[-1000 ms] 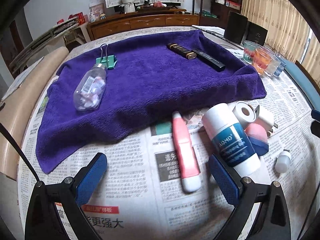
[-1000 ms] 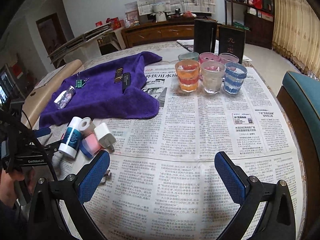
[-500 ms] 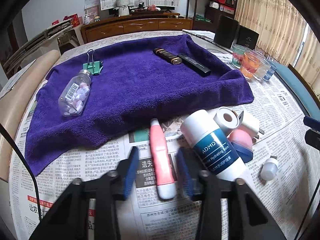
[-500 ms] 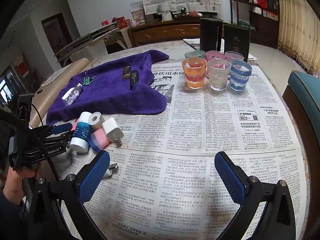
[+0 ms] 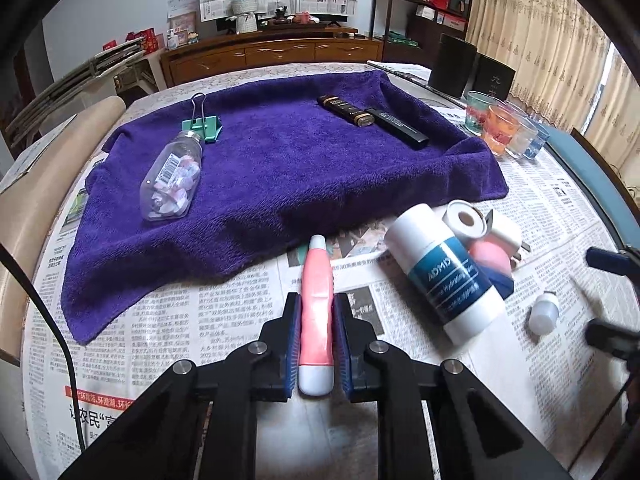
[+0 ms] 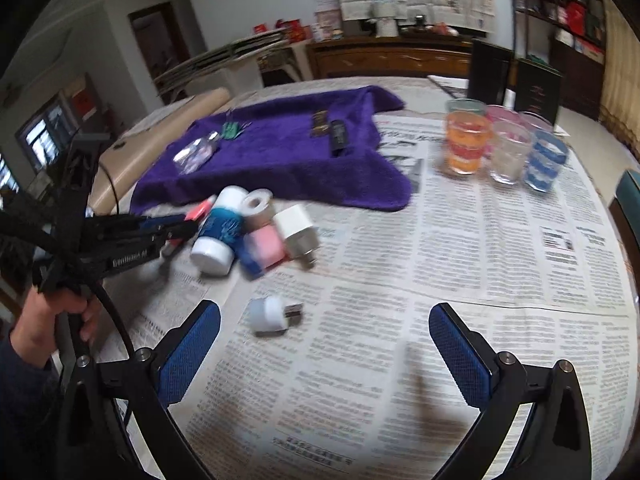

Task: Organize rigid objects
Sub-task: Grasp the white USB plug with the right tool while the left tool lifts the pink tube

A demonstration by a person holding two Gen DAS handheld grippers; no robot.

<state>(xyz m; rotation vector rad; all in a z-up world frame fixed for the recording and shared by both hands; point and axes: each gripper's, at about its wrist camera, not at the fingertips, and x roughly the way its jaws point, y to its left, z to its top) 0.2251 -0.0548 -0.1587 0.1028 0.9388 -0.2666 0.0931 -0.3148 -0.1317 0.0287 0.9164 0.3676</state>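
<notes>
My left gripper (image 5: 316, 312) is shut on a pink and white pen-shaped tube (image 5: 317, 304) that lies on the newspaper just in front of the purple towel (image 5: 280, 168). In the right wrist view the left gripper (image 6: 188, 226) shows at the left with the pink tube (image 6: 202, 208) between its fingers. My right gripper (image 6: 324, 340) is open and empty above the newspaper, near a small white USB lamp (image 6: 272, 312). A white and blue bottle (image 5: 444, 268), a tape roll (image 5: 466, 218), a white plug (image 5: 506, 236) and a pink and blue item (image 5: 490, 258) lie in a cluster.
On the towel lie a clear bottle of pills (image 5: 172, 178), a green binder clip (image 5: 202, 122) and two dark tubes (image 5: 372, 120). Several coloured glasses (image 6: 500, 148) stand at the far right. Two dark boxes (image 5: 468, 68) stand behind them.
My left gripper has moved forward and closed on the pink tube. My right gripper has moved left toward the cluster and the small USB lamp.
</notes>
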